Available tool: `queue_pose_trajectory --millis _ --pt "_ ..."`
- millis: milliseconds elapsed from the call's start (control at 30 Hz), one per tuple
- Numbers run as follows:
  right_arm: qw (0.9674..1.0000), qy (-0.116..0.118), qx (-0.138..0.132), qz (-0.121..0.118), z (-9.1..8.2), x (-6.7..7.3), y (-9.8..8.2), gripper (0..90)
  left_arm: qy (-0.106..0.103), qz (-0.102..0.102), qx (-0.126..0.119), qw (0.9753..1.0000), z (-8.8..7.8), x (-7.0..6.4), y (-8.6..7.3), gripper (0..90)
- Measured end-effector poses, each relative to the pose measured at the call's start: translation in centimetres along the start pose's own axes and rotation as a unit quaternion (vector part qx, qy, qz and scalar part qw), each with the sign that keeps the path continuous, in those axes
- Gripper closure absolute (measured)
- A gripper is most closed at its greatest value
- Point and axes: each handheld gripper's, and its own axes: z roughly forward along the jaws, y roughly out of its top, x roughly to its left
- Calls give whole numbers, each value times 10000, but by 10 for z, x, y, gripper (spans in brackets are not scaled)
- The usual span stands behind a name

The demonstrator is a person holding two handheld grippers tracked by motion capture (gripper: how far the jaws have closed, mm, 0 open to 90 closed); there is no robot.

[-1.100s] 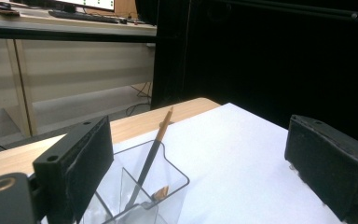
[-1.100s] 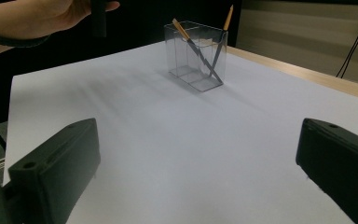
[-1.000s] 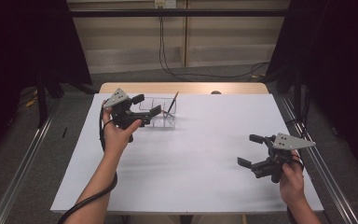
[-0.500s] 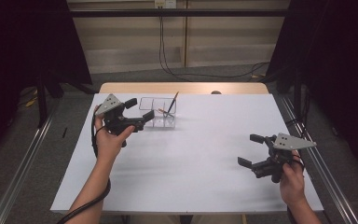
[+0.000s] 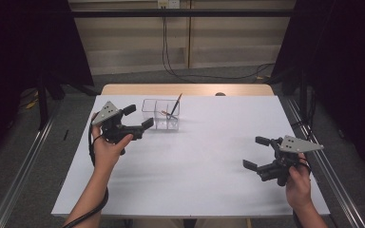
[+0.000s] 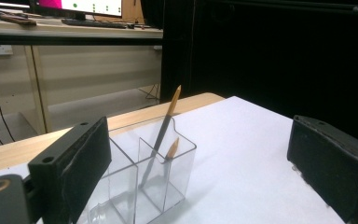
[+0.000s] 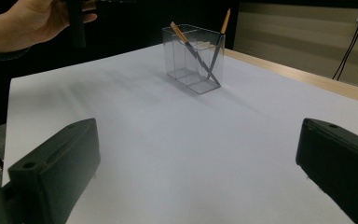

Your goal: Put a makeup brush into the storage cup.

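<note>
High view looks down the table (image 5: 190, 180) from its near edge; both gripper views share the holder (image 6: 140, 186) at the far edge.

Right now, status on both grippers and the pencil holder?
Left gripper open, empty, beside clear holder. Right gripper open, empty, far off. Two pencils inside holder, leaning. Nothing in the way.

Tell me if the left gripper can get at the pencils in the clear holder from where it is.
Probably yes. The left gripper hangs open just beside the clear holder, nothing stands between them, and the pencils lean out above its rim, free to pinch.
</note>
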Motion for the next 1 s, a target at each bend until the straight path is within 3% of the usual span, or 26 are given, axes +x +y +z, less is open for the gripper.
queue_pose_trajectory --millis 1000 --pt "10000 -81 7 45 0 -1 -1 0 56 44 25 10000 -29 -4 -16 51"
